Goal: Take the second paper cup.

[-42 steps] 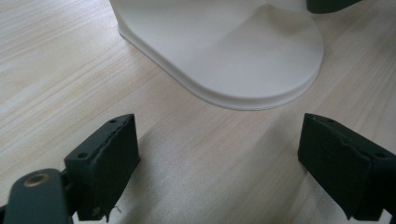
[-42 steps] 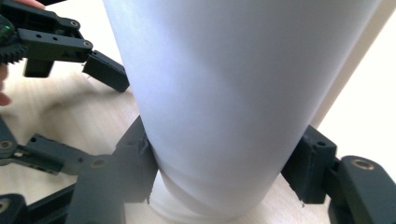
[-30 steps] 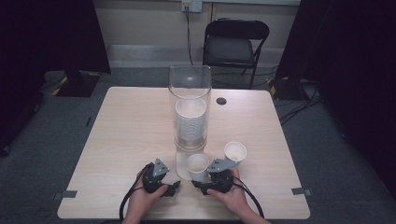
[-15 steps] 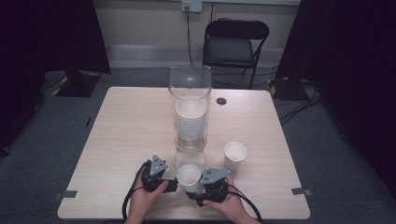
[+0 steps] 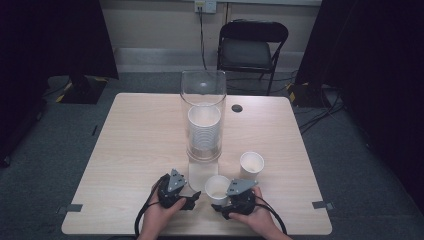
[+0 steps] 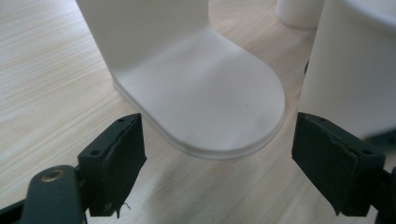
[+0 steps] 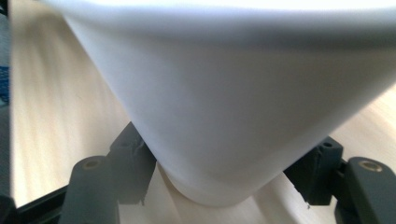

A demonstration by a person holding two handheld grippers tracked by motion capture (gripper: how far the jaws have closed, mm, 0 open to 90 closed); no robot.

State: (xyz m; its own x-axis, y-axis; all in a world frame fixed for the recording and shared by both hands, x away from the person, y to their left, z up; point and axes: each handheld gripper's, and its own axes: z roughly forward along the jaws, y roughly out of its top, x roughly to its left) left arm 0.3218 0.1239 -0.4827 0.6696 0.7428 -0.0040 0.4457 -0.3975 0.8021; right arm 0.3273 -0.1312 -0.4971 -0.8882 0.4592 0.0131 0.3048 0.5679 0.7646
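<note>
In the right claw (image 7: 224, 182), the cup's (image 7: 233, 107) rim seems cropped.

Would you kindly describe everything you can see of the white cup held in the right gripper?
The cup is plain white, probably paper, tapering from a wide open rim to a narrow base, and looks empty. It stands upright at the table's near edge, beside the white foot of the clear cup holder. The right gripper holds it low down, one of the black fingers on each side near the base.
</note>
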